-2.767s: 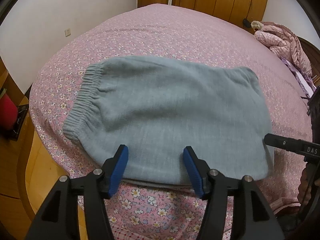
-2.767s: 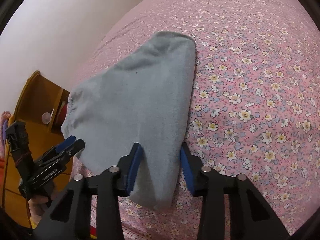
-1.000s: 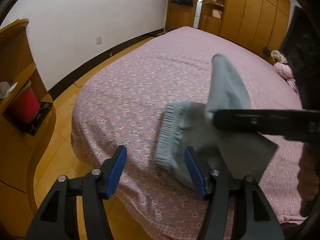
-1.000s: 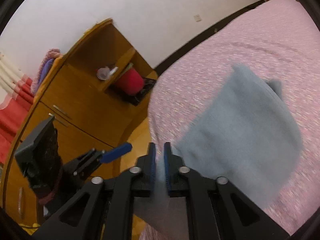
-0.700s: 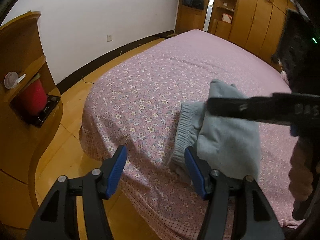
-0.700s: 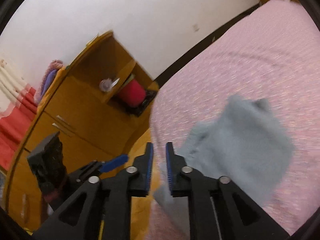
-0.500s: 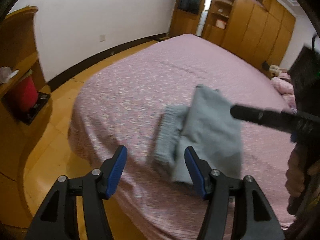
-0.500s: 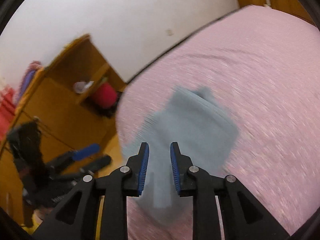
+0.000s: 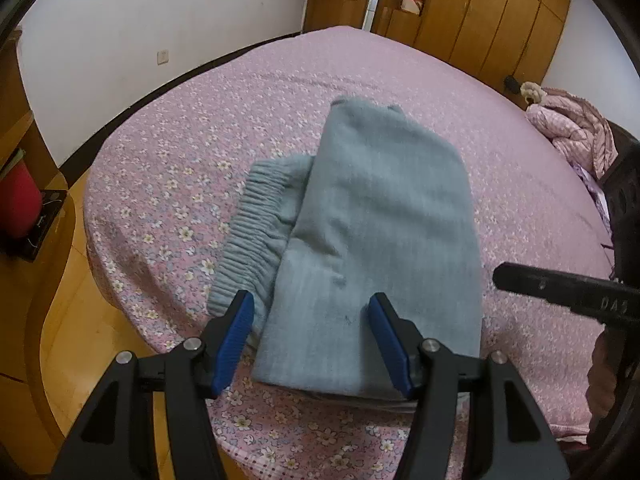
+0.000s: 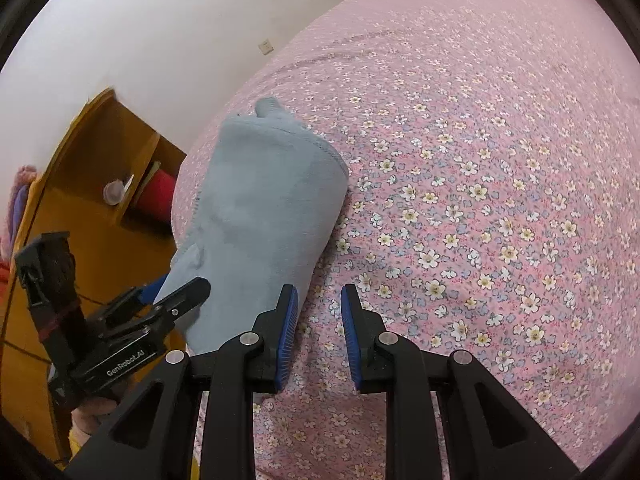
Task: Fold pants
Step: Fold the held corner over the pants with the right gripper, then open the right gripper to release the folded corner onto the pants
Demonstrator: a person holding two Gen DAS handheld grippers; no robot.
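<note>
The bed (image 9: 280, 92) carries the grey pants (image 9: 380, 240), folded into a narrow stack near its corner, waistband (image 9: 256, 232) peeking out beside the top layer. To finish well, square that layer over the waistband. The left gripper (image 9: 316, 340) hovers wide apart, empty; the right gripper (image 10: 319, 332) stands slightly parted over bare sheet, holding nothing.

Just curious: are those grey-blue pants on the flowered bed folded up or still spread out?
Folded. The grey-blue fleece pants lie doubled over on the pink flowered bedsheet, one layer covering the ribbed waistband.
</note>
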